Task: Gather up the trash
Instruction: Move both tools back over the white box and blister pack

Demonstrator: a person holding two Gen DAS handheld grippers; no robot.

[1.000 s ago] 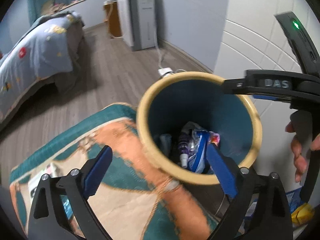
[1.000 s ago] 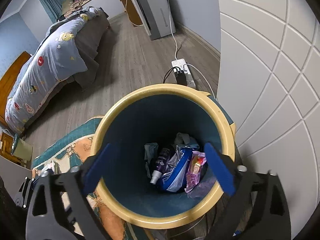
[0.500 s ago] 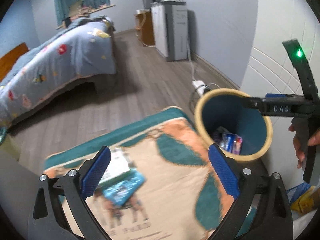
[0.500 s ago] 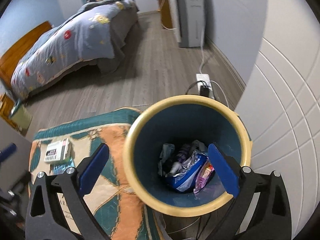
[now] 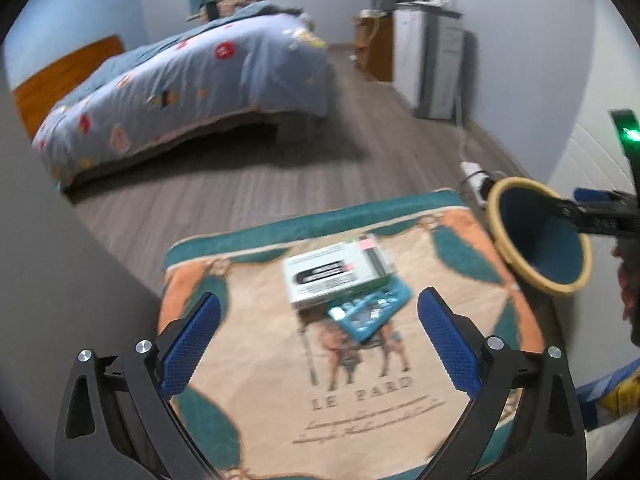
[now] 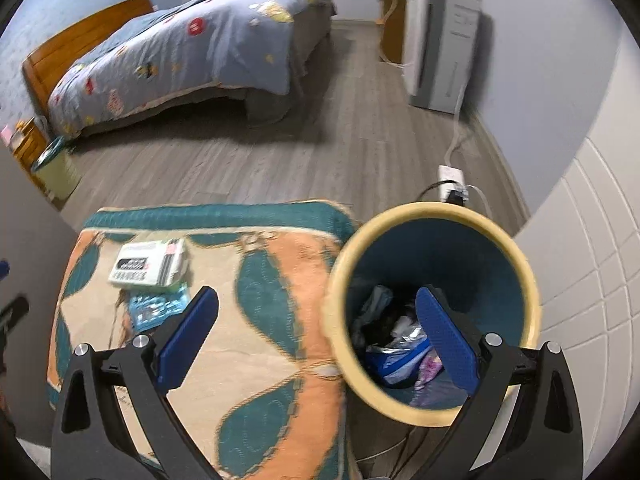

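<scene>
A teal bin with a cream rim [image 6: 520, 268] stands at the right of a patterned cloth-covered table [image 6: 256, 340]; it holds wrappers and a small bottle [image 6: 400, 344]. It also shows in the left wrist view [image 5: 496, 216]. A white box [image 5: 336, 272] lies on a teal packet [image 5: 372, 308] on the cloth, also in the right wrist view [image 6: 148, 266]. My left gripper [image 5: 318, 344] is open and empty above the cloth, just short of the box. My right gripper [image 6: 316, 340] is open and empty over the bin's left rim.
A bed with a blue quilt [image 5: 192, 80] stands across the grey wood floor. A grey cabinet [image 6: 440, 40] and a power strip [image 6: 452, 180] sit by the right wall. A white panelled wall [image 6: 592, 240] is just right of the bin.
Both grippers have pulled back and up from the bin. The left one swung left over the table, bringing the box and packet into view. Both stayed open.
</scene>
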